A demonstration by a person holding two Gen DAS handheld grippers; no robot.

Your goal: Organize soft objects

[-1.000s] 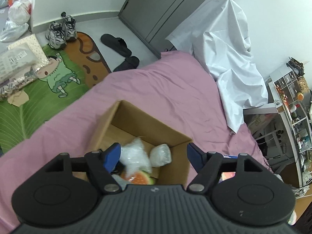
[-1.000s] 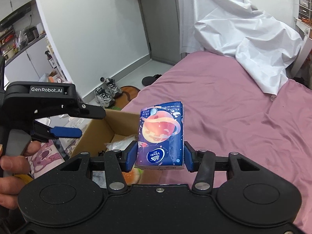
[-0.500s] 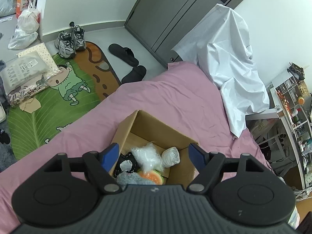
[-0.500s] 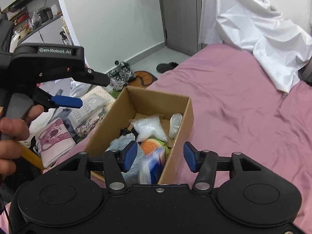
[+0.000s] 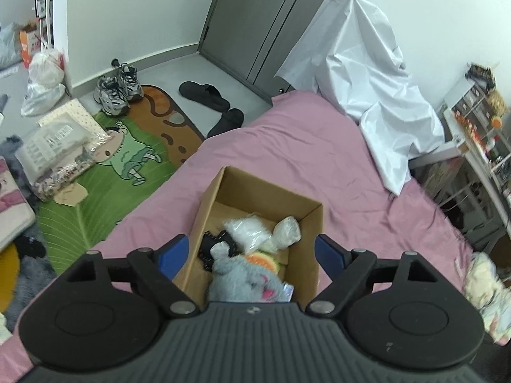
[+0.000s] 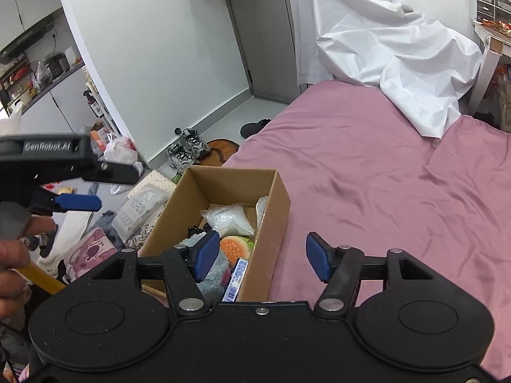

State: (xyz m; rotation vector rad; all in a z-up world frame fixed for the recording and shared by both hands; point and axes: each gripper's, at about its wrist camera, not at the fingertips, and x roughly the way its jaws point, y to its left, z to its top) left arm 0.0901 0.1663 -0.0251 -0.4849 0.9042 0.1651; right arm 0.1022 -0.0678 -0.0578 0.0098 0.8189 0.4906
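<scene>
Pink bedsheet point(image 5: 303, 146) across the left wrist view, with a white cloth point(image 5: 367, 73) heaped at the far end and a cartoon floor mat point(image 5: 121, 159) plus grey sneakers point(image 5: 116, 91) on the floor beside. Open cardboard box point(image 5: 306, 217) on the sheet, holding a grey plush toy point(image 5: 242, 281), an orange burger-shaped toy point(image 5: 262, 260), 2 clear plastic-wrapped bundles point(image 5: 249, 229) and something black point(image 5: 210, 249). Left gripper point(image 5: 252, 252) above the box, blue pads spread wide, gripping nothing

Same pink sheet point(image 6: 383, 175) and white cloth point(image 6: 383, 48) from the right wrist view. Cardboard box point(image 6: 274, 223) near the bed edge, with the tissue pack point(image 6: 238, 279) standing on edge inside, against the near right wall, beside the plush point(image 6: 214, 274) and the burger toy point(image 6: 234, 247). Right gripper point(image 6: 262, 257) over the box's right wall, blue pads far apart, empty. Left gripper point(image 6: 76, 202) at the left edge, seen from the side, in a hand point(image 6: 12, 255)
</scene>
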